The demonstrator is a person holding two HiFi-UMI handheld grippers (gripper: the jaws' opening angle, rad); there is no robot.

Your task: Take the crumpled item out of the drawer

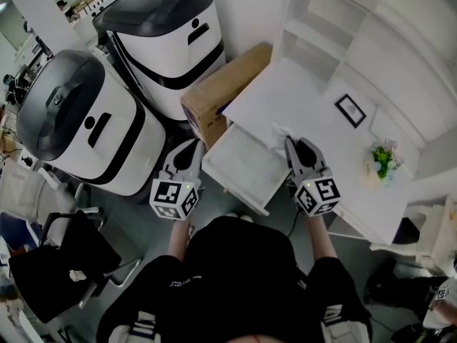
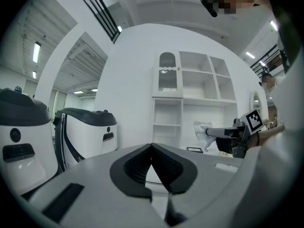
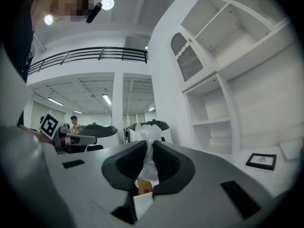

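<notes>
**A:** Start nearest the person. What sits on the near side of the drawer?

**B:** A black chair point(image 1: 53, 263) is well off to the drawer's point(image 1: 246, 166) near left. Then come the two tools. The left gripper point(image 1: 193, 146) is just off the drawer's left side, with its jaws pressed together and nothing between them. The right gripper point(image 1: 289, 143) is along the drawer's right side and aims at its far right corner.

**A:** Is the right one holding anything?

**B:** Yes, it is clenched on the crumpled item point(image 1: 279, 131), a white wad that looks like tissue. The right gripper view shows both pads pinching it, with the top of the wad sticking up above them.

**A:** Where is the item relative to the drawer?

**B:** It is at the far right corner, where the pulled-open drawer meets the desk point(image 1: 300, 95). The left gripper view shows it raised at the jaw tips. How high it is above the drawer I cannot tell.

**A:** And beyond the drawer?

**B:** The white desk top runs away from the drawer's far edge. A small picture frame point(image 1: 350, 110) lies on it past the drawer's right corner, and flowers point(image 1: 383, 160) stand further right. A cardboard box point(image 1: 221, 95) sits just beyond the drawer's far left corner, against the desk's end. Left of the drawer and past the box are two white machines point(image 1: 71, 120) with dark lids. Farthest beyond the drawer, behind the desk, is a white shelf unit point(image 1: 335, 20).
</notes>
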